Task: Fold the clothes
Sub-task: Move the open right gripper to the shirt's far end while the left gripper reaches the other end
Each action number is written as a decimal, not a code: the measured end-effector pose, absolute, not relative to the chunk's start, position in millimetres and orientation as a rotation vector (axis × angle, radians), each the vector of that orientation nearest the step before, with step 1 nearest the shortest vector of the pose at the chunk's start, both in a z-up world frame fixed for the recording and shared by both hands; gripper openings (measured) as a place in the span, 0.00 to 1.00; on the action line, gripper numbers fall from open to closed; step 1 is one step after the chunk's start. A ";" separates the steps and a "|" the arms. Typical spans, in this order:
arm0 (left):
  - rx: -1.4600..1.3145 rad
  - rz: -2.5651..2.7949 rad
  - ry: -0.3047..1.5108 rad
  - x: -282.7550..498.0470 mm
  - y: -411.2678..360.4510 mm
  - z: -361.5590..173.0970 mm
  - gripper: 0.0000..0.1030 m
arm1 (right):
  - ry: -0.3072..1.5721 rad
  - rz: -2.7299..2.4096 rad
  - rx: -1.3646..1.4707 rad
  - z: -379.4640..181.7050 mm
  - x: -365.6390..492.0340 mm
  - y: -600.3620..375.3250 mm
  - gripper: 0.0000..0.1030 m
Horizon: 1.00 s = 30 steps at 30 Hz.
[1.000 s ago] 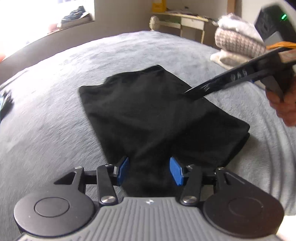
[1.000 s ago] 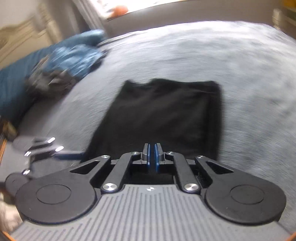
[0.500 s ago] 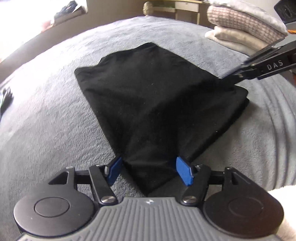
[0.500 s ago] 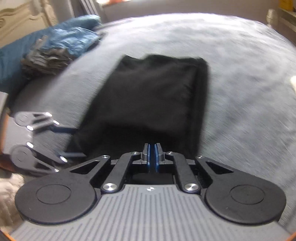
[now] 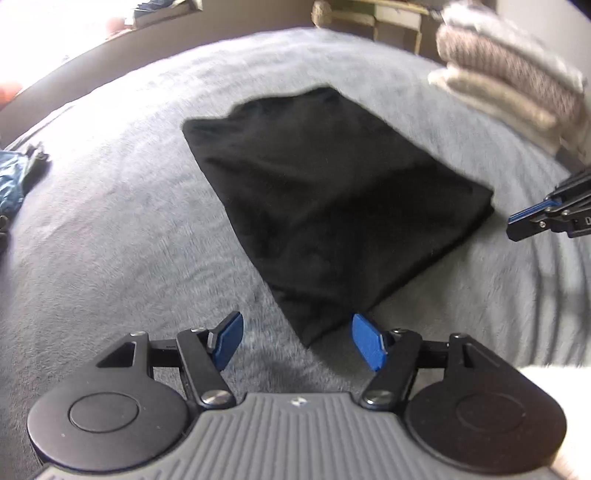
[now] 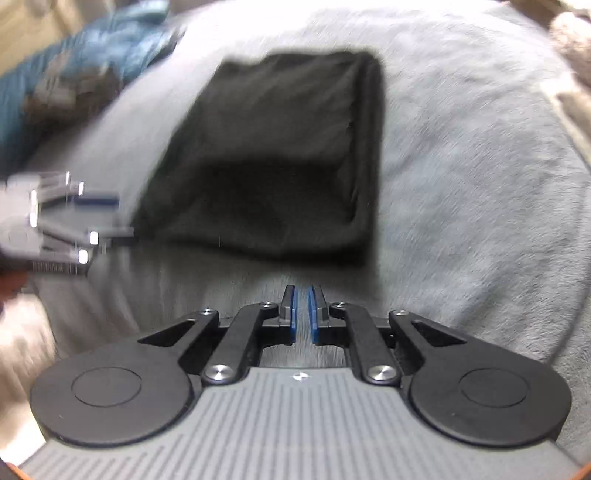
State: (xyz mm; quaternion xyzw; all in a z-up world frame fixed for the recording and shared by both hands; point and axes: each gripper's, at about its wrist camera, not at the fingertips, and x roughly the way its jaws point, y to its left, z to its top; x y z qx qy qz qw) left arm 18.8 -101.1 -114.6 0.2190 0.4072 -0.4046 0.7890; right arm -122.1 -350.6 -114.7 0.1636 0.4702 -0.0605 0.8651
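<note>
A black garment point(image 5: 332, 206) lies folded into a rectangle on the grey bed cover point(image 5: 110, 240). My left gripper point(image 5: 297, 321) stands open just short of the garment's near corner, its blue pads point(image 5: 229, 339) off the cloth. My right gripper point(image 5: 517, 221) hovers beside the garment's right edge, clear of it. The right wrist view shows the same black garment point(image 6: 280, 155) ahead of my right gripper point(image 6: 301, 291), which is shut with nothing between its pads. My left gripper point(image 6: 107, 221) appears there as a blur at the garment's left corner.
A stack of folded knitwear point(image 5: 509, 85) sits at the far right of the bed. A heap of blue clothes point(image 6: 74, 74) lies at the far left. Pale furniture point(image 5: 388, 18) stands beyond the bed. Bare bed cover surrounds the garment.
My left gripper opened, let go of the garment's near corner and drew back. My right gripper slid off the top of the garment to beyond its edge.
</note>
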 end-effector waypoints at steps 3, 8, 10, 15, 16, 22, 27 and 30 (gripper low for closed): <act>0.447 -0.873 0.843 22.8 -111.0 -106.0 0.65 | 0.903 -0.159 0.410 -108.1 -104.5 -357.8 0.06; 0.450 -0.902 0.825 20.9 -128.3 -108.4 0.49 | 0.856 -0.197 0.475 -122.6 -74.6 -363.5 0.06; 0.472 -0.922 0.848 15.4 -130.5 -117.1 0.37 | 0.874 -0.228 0.501 -131.9 -76.1 -365.9 0.06; 0.491 -0.947 0.975 0.3 -112.4 -138.3 0.28 | 0.887 -0.278 0.546 -139.3 -94.5 -370.1 0.05; 0.479 -0.946 1.000 -0.4 -106.0 -137.8 0.28 | 0.889 -0.287 0.540 -136.6 -99.7 -370.2 0.05; 0.396 -0.888 1.009 15.1 -78.8 -116.9 0.29 | 0.841 -0.297 0.532 -118.3 -108.9 -372.0 0.06; 0.315 -0.833 0.951 56.9 -98.5 -100.6 0.32 | 0.779 -0.228 0.518 -112.8 -68.6 -369.3 0.07; 0.296 -0.846 0.938 72.8 -129.1 -99.0 0.35 | 0.759 -0.176 0.535 -120.4 -39.3 -368.8 0.07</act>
